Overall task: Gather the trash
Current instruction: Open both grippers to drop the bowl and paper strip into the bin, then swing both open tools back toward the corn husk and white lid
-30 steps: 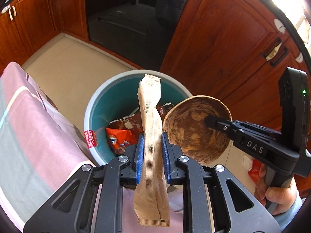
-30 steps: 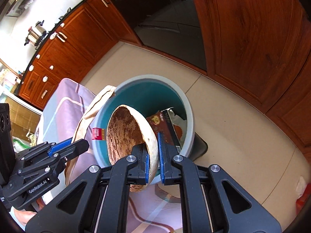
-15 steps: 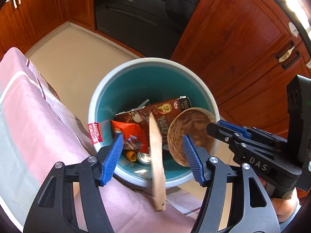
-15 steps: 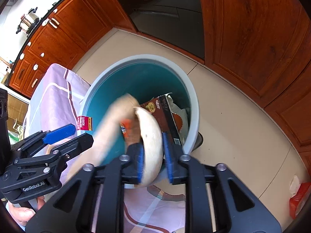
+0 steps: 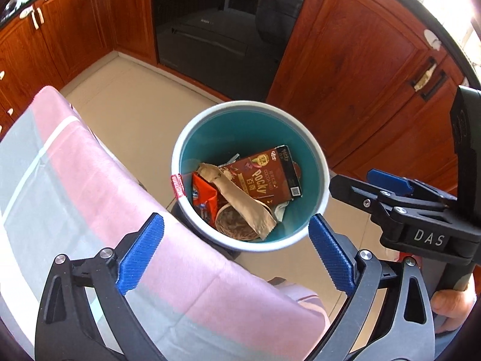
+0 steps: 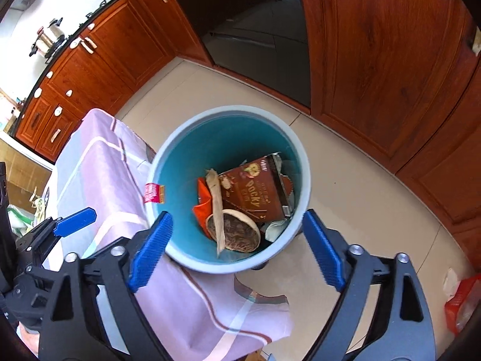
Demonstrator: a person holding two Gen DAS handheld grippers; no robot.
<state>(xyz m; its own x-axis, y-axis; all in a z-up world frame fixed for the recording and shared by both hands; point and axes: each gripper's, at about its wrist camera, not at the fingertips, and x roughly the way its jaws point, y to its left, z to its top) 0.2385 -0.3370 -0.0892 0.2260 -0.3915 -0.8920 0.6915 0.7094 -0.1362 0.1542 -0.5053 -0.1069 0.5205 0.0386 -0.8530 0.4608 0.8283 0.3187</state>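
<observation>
A teal bin with a grey rim (image 5: 318, 156) (image 6: 303, 162) stands on the floor beside the table. Inside lie a brown paper sleeve (image 5: 240, 200) (image 6: 217, 198), a soiled brown paper bowl (image 5: 234, 222) (image 6: 237, 228), a Pocky box (image 5: 261, 180) (image 6: 255, 192) and an orange snack wrapper (image 5: 204, 194) (image 6: 202, 210). My left gripper (image 5: 236, 252) is open and empty above the bin's near rim. My right gripper (image 6: 237, 251) is open and empty above the bin too; it also shows in the left wrist view (image 5: 369, 185).
A table with a pink and grey striped cloth (image 5: 90, 198) (image 6: 99, 162) lies left of the bin. Wooden cabinets (image 5: 360, 75) and a dark oven (image 5: 219, 30) stand behind. A red bag (image 6: 460, 303) lies on the tiled floor at right.
Both grippers opened. The paper sleeve dropped from my left gripper and the bowl from my right gripper into the bin. Both grippers rose and pulled back from the bin.
</observation>
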